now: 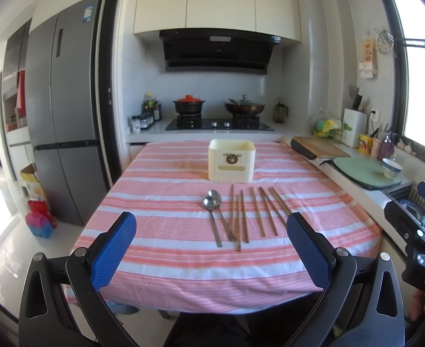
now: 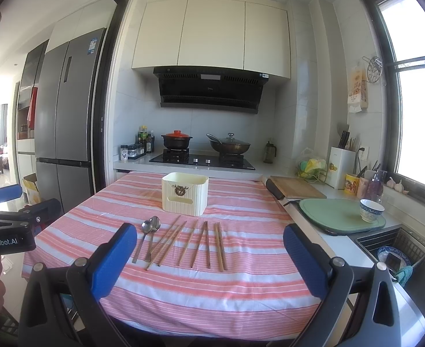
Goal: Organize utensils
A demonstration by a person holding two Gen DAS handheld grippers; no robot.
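Two glossy metal spoons (image 1: 212, 199) and matt wooden chopsticks (image 1: 258, 214) lay on soft striped cloth (image 1: 169, 179) below a ribbed cream plastic box (image 1: 231, 160) at centre frame.

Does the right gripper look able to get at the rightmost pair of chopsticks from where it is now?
Probably yes. The right gripper is open and empty, and the rightmost chopsticks lie flat on the striped tablecloth ahead of it, apart from the others, with nothing between.
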